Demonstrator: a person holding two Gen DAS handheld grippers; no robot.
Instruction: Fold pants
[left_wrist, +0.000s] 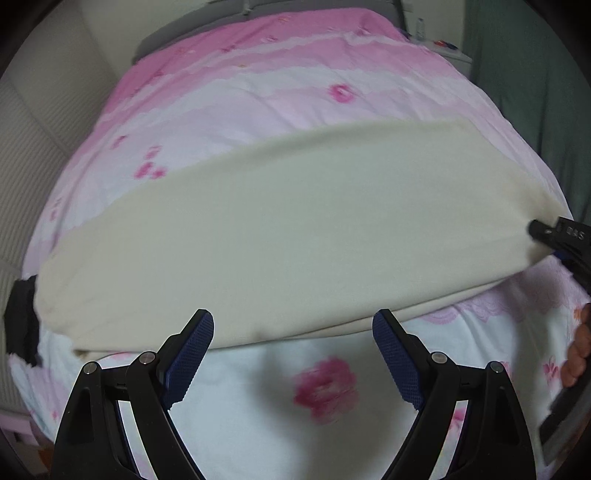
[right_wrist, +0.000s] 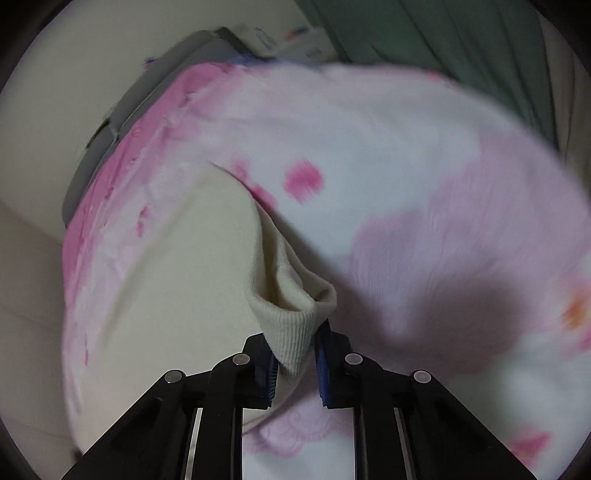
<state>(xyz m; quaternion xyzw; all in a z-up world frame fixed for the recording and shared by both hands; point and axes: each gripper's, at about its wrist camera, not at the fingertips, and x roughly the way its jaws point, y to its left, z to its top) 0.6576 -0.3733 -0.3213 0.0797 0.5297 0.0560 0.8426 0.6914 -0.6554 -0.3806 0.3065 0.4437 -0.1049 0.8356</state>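
Pants (left_wrist: 280, 236) of cream colour lie stretched across a bed, on a quilt (left_wrist: 258, 96) printed with pink flowers. The left claw (left_wrist: 293, 345) hangs wide open and holds nothing, just before the near edge of the cloth. The right claw (right_wrist: 295, 363) is closed on the ribbed cuff (right_wrist: 291, 332) at one end. A pale wall (left_wrist: 40, 122) is on the left, a green curtain (left_wrist: 532, 74) on the right, and a grey headboard (left_wrist: 173, 31) behind the bed.

right gripper (right_wrist: 294, 363) | jaws clamped on ribbed cuff of cream pants (right_wrist: 177, 266) | pants laid on pink floral bed (right_wrist: 424, 206), left
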